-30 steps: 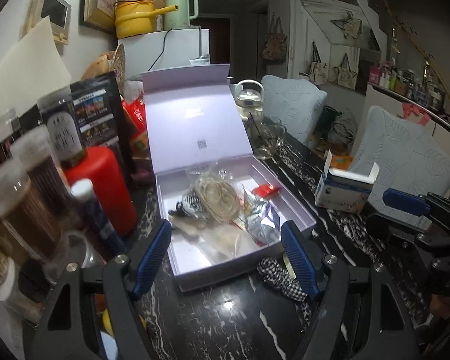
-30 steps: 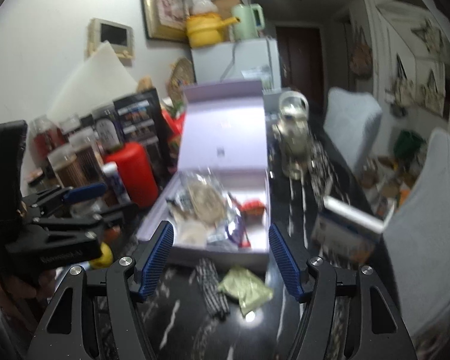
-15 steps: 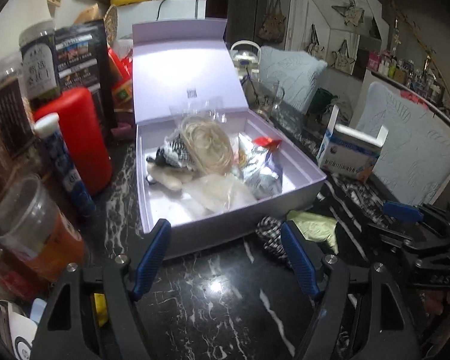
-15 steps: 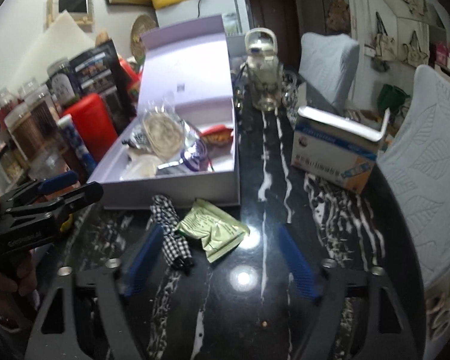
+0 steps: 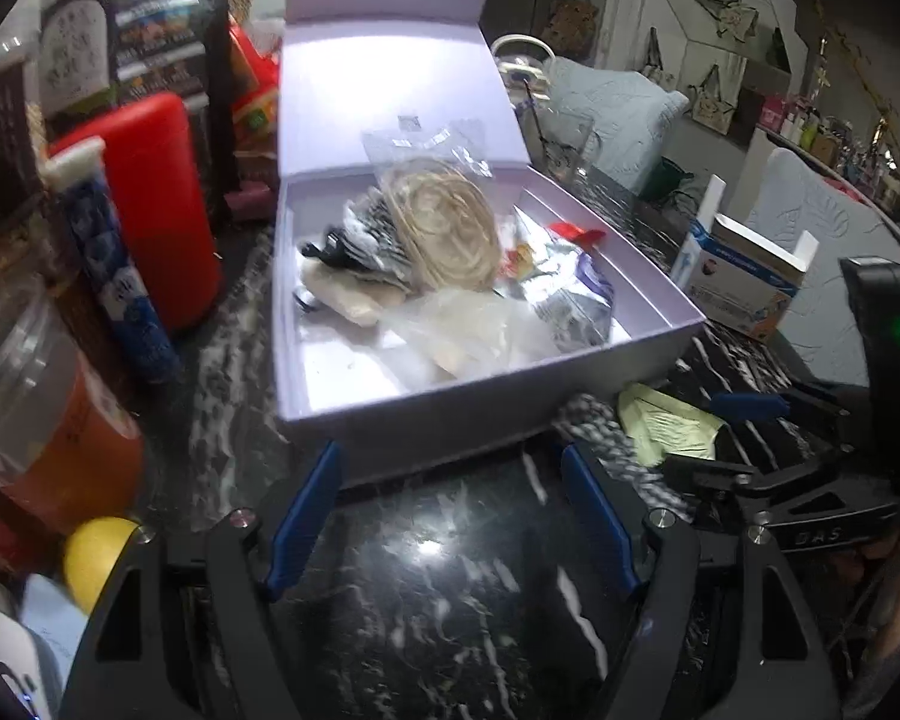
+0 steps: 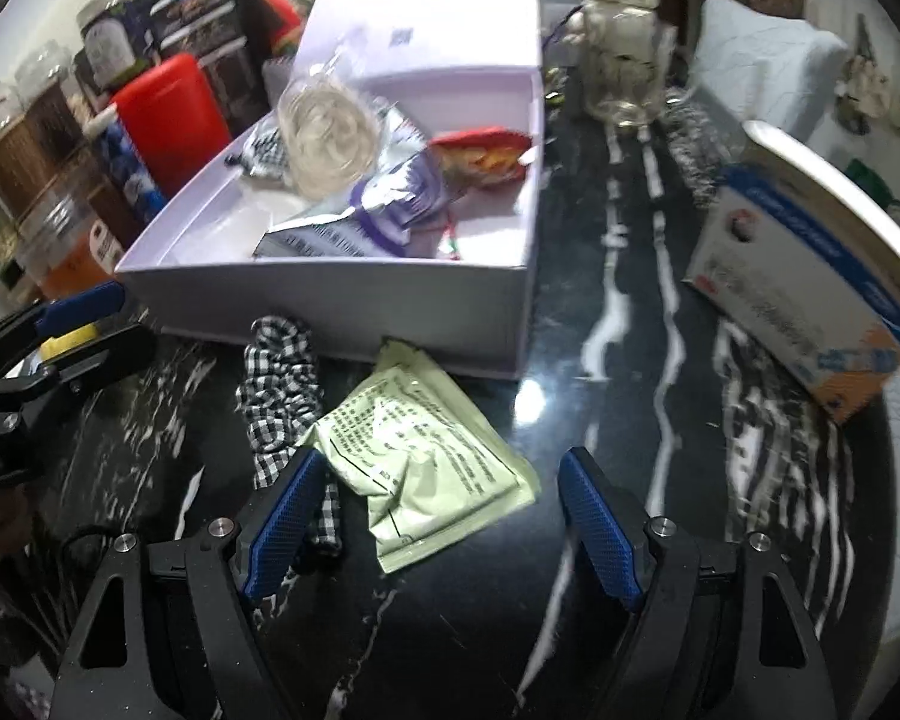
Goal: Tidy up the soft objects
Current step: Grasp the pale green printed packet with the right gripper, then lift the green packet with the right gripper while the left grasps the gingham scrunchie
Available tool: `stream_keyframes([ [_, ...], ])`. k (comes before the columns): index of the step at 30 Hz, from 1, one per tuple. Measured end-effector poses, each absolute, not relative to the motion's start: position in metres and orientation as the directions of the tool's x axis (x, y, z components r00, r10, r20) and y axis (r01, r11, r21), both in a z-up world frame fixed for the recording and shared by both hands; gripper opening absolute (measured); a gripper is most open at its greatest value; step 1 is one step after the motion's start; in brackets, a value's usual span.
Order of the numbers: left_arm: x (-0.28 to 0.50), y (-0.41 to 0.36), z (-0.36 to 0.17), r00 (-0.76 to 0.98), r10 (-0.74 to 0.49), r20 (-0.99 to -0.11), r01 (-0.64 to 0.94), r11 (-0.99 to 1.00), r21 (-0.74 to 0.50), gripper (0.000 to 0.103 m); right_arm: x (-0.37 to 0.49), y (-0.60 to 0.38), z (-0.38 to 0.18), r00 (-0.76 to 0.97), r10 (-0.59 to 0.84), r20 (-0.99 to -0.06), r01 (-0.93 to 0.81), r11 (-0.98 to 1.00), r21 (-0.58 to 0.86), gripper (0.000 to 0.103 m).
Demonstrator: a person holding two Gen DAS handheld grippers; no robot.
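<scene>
The green packet (image 6: 426,456) lies crumpled on the black marbled tabletop (image 6: 570,630), just in front of the lilac box (image 6: 342,300), one corner tucked against the box's front wall. Sweeping from the left in the right wrist view: jars and a red canister (image 6: 168,114) crowd the far left, and below them the left gripper (image 6: 60,324) pokes in from the edge. Its jaws are spread, nothing between them; from its own camera the left gripper (image 5: 450,516) frames only bare tabletop short of the box wall.

Next along, a checked fabric scrunchie (image 6: 279,384) lies touching the packet's left edge and reaching up to the box front. The box is open, lid leaning back, and holds a bagged coil of pale cord (image 6: 330,132), a silver-and-purple foil pouch (image 6: 378,204) and a red snack pack (image 6: 486,150).

Centre stage, the right gripper (image 6: 438,516) is low over the packet, jaws opening, the packet's near end sitting between the blue pads (image 6: 282,516) but not pinched.

Further right, white veins run across the dark top, a glass teapot (image 6: 618,60) stands behind, and a white, blue and orange carton (image 6: 810,312) sits well apart at the right.
</scene>
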State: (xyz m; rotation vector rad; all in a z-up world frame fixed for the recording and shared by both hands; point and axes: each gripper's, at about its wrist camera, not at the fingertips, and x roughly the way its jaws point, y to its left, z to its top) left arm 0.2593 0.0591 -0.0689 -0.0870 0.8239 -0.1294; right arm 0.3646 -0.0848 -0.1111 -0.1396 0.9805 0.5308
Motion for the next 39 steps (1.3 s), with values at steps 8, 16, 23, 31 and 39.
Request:
stream_keyframes([
  [8, 0.261, 0.067, -0.074, 0.652, -0.234, -0.721, 0.085, 0.968, -0.237, 0.075, 0.361, -0.072, -0.113, 0.507, 0.305, -0.806, -0.5, 0.866, 0.014, 0.049],
  [16, 0.263, 0.067, -0.076, 0.651, -0.226, -0.724, 0.075, 0.969, -0.234, 0.075, 0.34, -0.088, -0.113, 0.539, 0.292, -0.79, -0.391, 0.918, 0.073, 0.044],
  [23, 0.265, 0.06, -0.083, 0.627, -0.244, -0.74, 0.095, 0.966, -0.238, 0.075, 0.312, -0.101, -0.111, 0.562, 0.212, -0.8, -0.262, 0.963, 0.071, 0.068],
  [31, 0.264, 0.05, -0.089, 0.612, -0.242, -0.753, 0.127, 0.97, -0.209, 0.075, 0.298, -0.112, -0.112, 0.605, 0.144, -0.783, -0.225, 0.974, 0.006, 0.044],
  [39, 0.266, 0.034, -0.098, 0.555, -0.339, -0.76, 0.188, 0.941, -0.282, 0.075, 0.296, -0.116, -0.112, 0.618, 0.178, -0.766, -0.219, 0.975, 0.05, 0.043],
])
